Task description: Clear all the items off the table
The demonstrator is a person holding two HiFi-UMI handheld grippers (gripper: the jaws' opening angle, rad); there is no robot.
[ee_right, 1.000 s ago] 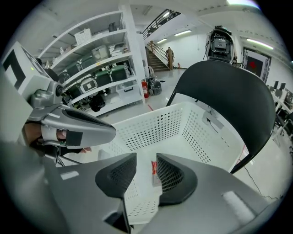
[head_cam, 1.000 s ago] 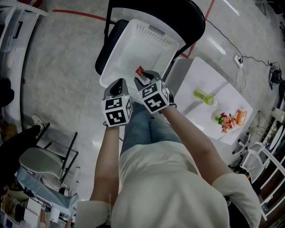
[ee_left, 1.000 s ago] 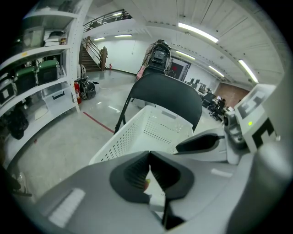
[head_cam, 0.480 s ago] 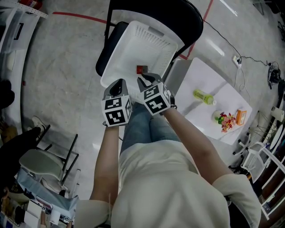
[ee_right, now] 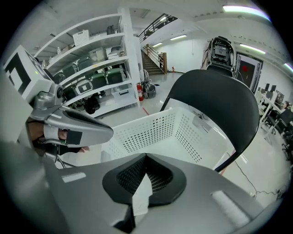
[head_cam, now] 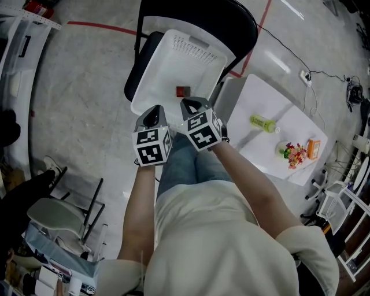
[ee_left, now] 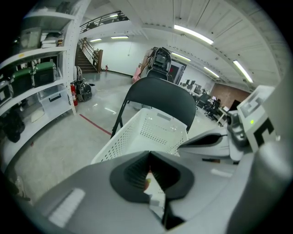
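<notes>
Evidently a drop-off step was ending: a small red item [head_cam: 183,91] lay on the floor of the white basket [head_cam: 151,75], which sat on a black chair [head_cam: 231,17]. Both tools hung just over the basket's near rim. The right tool [head_cam: 191,105] had just been closing its jaws, and they met with nothing between them. The left tool [head_cam: 152,113], beside it, also had its jaws together and carried nothing. Off the basket's right side stood the worktop [head_cam: 260,98], bearing a green bottle [head_cam: 263,123] and, farther from the basket, colourful packets [head_cam: 295,155] and an orange box [head_cam: 313,148]. The task looked far from done; the next move likely called for a swing from the basket to the worktop, jaws reopened, the bottle being the nearest pick
</notes>
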